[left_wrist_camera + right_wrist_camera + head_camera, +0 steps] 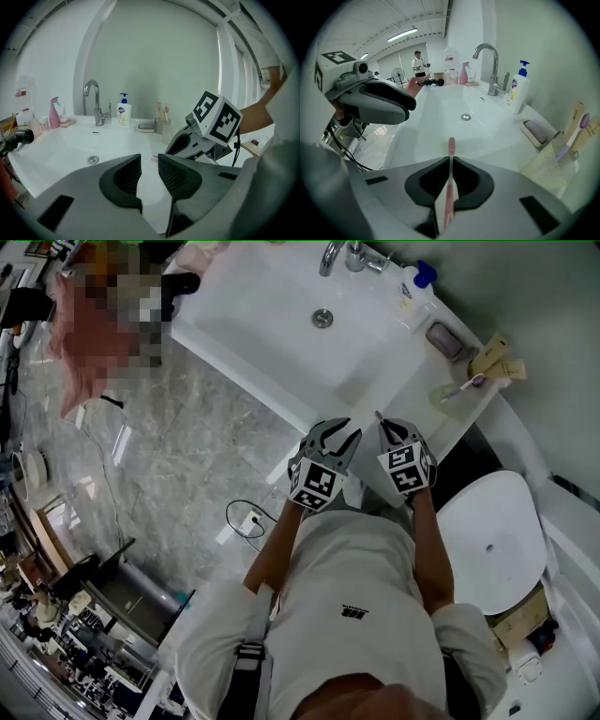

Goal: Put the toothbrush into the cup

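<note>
A pink toothbrush (pixel 450 152) is clamped between the jaws of my right gripper (pixel 450 163), its head sticking out ahead over the white basin (pixel 440 126). In the head view the right gripper (pixel 392 432) hovers at the sink's front edge, with the toothbrush (pixel 380 416) tip pointing toward the basin. A translucent cup (pixel 548 165) stands to the right on the counter with a purple toothbrush (pixel 577 130) in it; it is the cup (pixel 448 397) at the sink's right corner. My left gripper (pixel 339 437) hangs beside the right one, its jaws slightly apart and empty (pixel 149 171).
A chrome faucet (pixel 334 254), a soap bottle (pixel 413 285) and a soap dish (pixel 445 339) line the sink's back and right side. A white toilet (pixel 492 531) stands to the right. A hair dryer (pixel 178 283) lies at the sink's left corner.
</note>
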The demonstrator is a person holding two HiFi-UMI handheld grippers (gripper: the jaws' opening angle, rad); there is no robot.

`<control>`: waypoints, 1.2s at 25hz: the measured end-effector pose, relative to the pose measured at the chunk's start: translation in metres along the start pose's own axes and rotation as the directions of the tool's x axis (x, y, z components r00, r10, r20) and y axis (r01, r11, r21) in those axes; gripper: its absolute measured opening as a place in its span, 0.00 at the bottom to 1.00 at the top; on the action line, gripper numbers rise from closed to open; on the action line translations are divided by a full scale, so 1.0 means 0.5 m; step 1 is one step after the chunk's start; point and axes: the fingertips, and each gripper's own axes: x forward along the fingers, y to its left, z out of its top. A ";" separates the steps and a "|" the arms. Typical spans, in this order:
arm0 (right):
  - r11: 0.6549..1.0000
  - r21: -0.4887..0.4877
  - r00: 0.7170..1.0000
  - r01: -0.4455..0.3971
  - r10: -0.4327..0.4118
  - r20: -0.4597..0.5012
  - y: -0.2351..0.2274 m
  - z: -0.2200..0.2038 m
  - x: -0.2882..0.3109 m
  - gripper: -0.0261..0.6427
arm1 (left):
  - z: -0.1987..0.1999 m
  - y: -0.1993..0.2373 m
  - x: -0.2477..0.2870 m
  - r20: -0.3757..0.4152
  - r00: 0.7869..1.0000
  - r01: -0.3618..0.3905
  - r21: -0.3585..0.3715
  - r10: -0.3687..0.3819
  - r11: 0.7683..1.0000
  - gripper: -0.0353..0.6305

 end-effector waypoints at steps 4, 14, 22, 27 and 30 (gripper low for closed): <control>0.999 0.032 0.998 0.029 -0.031 0.056 -0.011 0.017 -0.031 0.11 | 0.016 -0.007 0.003 0.009 1.000 0.023 0.021 -0.023 1.000 0.25; 0.985 0.131 0.962 0.111 -0.140 0.235 -0.058 0.065 -0.125 0.11 | 0.065 -0.038 0.025 0.039 0.995 0.088 0.065 -0.091 0.994 0.24; 0.962 0.219 0.901 0.161 -0.234 0.364 -0.107 0.093 -0.209 0.11 | 0.116 -0.068 0.051 0.077 0.986 0.143 0.092 -0.151 0.985 0.24; 0.947 0.268 0.860 0.177 -0.281 0.425 -0.133 0.112 -0.253 0.11 | 0.141 -0.083 0.063 0.092 0.979 0.171 0.105 -0.181 0.980 0.24; 0.938 0.293 0.836 0.185 -0.307 0.455 -0.150 0.115 -0.275 0.11 | 0.154 -0.092 0.071 0.098 0.976 0.184 0.117 -0.196 0.976 0.24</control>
